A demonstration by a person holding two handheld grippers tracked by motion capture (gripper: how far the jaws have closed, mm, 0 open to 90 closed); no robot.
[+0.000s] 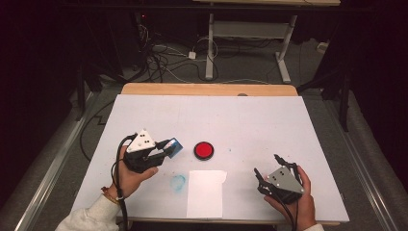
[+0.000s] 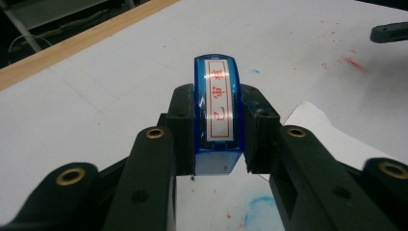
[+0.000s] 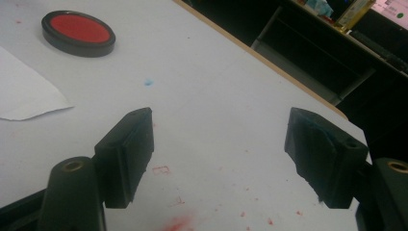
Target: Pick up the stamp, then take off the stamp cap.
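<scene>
A blue transparent stamp [image 1: 176, 145] with a white label printed in red characters [image 2: 220, 77] sits clamped between the jaws of my left gripper [image 1: 170, 147] [image 2: 219, 103], held just above the white table at the left. To its right lies a round red ink pad [image 1: 204, 150] [image 3: 78, 32] in a black case. My right gripper [image 1: 267, 164] [image 3: 223, 125] hovers low over the table at the front right, open with nothing between its jaws, pointing toward the pad.
A white sheet of paper [image 1: 206, 192] [image 3: 24, 86] lies at the front edge between both hands, with a blue ink smudge [image 1: 178, 182] [image 2: 262, 209] on the white table cover to its left. Red ink specks dot the cover. A wooden table edge [image 1: 207, 89] runs along the back.
</scene>
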